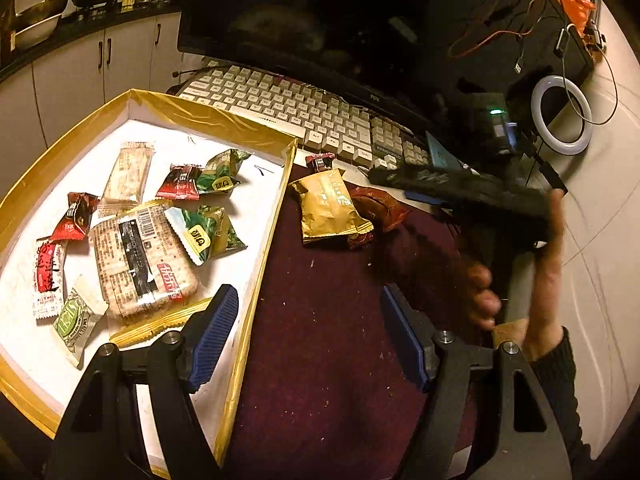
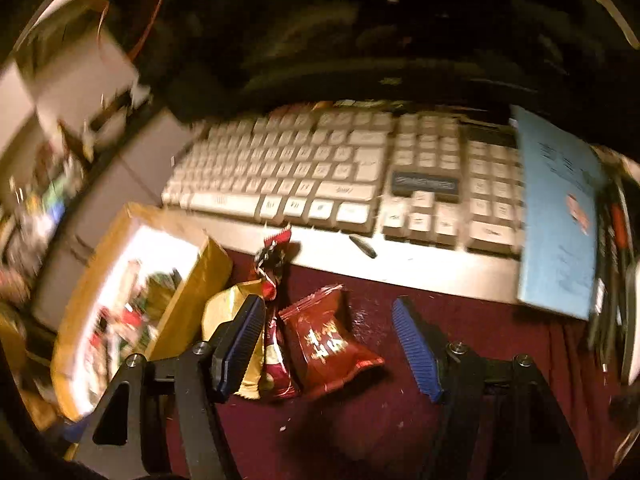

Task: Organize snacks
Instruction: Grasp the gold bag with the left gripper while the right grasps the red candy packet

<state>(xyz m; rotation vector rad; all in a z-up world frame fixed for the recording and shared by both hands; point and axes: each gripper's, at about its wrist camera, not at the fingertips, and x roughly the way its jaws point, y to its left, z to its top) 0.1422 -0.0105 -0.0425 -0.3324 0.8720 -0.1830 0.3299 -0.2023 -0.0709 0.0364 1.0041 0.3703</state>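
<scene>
Left wrist view: the gold-edged box (image 1: 208, 120) already holds nine snack packets (image 1: 140, 256); three more lie just right of it on the maroon cloth (image 1: 320, 340). The left gripper (image 1: 308, 336) gapes wide, empty.

Right wrist view, blurred: the right gripper (image 2: 332, 344) stands wide, empty, around a red packet (image 2: 328, 340), with a yellow packet (image 2: 224, 312) and a small red one (image 2: 274, 256) beside the box.

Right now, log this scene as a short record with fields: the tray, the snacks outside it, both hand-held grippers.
tray: gold-edged tray, white inside, holding several snack packets
left outside: yellow packet, dark red packet and small red candy on the maroon cloth, beside the tray
left hand-held gripper: open, empty, straddling the tray's edge
right hand-held gripper: open, around the dark red packet, not closed
behind: keyboard
</scene>
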